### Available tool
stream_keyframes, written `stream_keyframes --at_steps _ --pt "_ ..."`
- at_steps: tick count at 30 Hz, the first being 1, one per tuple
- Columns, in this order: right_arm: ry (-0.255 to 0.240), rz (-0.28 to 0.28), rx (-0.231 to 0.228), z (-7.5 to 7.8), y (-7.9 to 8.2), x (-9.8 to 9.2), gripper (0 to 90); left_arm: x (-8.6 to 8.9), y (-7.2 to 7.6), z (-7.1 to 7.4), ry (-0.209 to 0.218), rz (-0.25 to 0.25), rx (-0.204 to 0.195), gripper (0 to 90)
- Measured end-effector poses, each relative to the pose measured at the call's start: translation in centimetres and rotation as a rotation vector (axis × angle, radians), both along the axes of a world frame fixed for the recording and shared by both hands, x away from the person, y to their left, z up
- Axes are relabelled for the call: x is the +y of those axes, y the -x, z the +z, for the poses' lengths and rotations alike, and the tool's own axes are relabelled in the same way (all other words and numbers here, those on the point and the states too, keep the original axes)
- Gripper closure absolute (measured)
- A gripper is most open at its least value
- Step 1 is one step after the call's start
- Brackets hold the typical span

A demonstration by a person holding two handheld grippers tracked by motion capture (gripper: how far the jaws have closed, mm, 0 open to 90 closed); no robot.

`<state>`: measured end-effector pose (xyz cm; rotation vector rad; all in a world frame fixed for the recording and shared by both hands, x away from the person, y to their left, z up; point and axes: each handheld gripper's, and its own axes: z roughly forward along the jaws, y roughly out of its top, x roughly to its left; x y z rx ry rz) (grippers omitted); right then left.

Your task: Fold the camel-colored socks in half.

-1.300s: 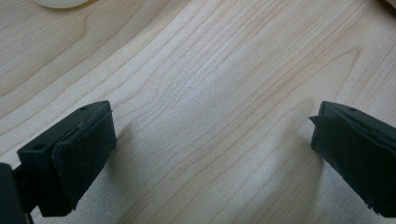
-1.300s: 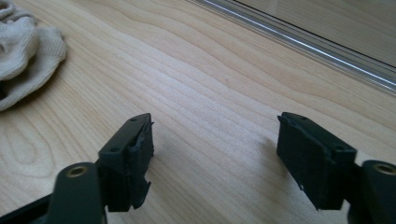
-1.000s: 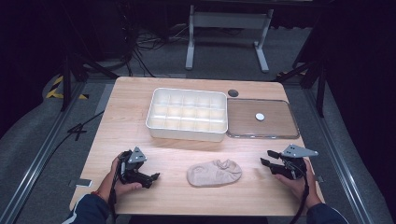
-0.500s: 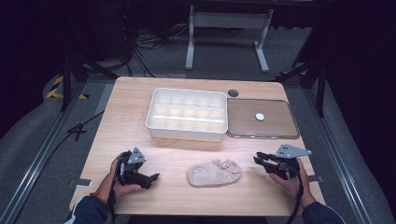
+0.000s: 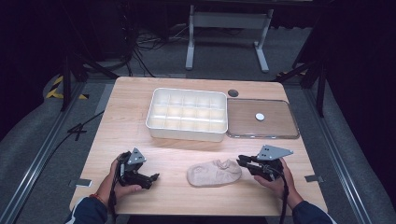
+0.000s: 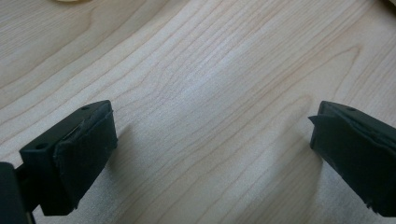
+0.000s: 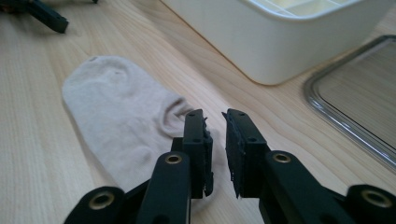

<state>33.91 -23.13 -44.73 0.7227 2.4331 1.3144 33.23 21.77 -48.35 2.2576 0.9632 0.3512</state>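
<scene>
Beige sock [image 5: 214,172] is laid near the table's [image 5: 140,112] near edge, long axis left to right; the right gripper [image 5: 243,161], nearly closed but grasping nothing, is nearest, at its right end.

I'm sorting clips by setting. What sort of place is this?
Probably a lab or recording studio: a lone wooden table on grey carpet, dark surroundings, loose cables and a metal stand behind it.
</scene>
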Motion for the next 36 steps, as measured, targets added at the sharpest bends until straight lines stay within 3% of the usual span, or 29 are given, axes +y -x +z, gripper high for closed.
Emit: stream_keyframes --at_steps 6,9,13,17,22,27,32,36 --pt "0.04 0.101 0.007 -0.4 0.7 3.8 79.4 -0.3 0.2 0.3 -0.007 -0.003 0.008 5.3" --pt "0.07 0.152 0.022 -0.9 0.9 5.6 83.6 -0.3 0.4 0.5 0.003 -0.025 -0.002 13.8" --pt "0.102 0.202 0.04 -1.6 0.9 7.3 88.8 -0.5 0.4 0.6 0.022 -0.01 0.002 23.1" --pt "0.131 0.204 0.055 -2.1 0.7 8.1 88.8 -0.8 0.3 1.0 0.079 -0.026 0.023 26.5" --pt "0.139 0.206 0.072 -3.0 0.7 9.0 89.1 -2.9 0.5 1.8 0.164 -0.046 0.004 31.2" --pt "0.149 0.202 0.061 -3.0 1.0 9.6 89.3 -5.8 0.5 2.0 0.181 -0.099 0.01 33.3" --pt "0.156 0.199 0.045 -3.0 1.4 10.1 89.4 -8.8 0.3 1.7 0.161 -0.135 0.014 34.5" --pt "0.157 0.199 0.041 -3.1 1.4 10.1 89.3 -9.9 0.3 1.3 0.148 -0.151 0.028 34.6"
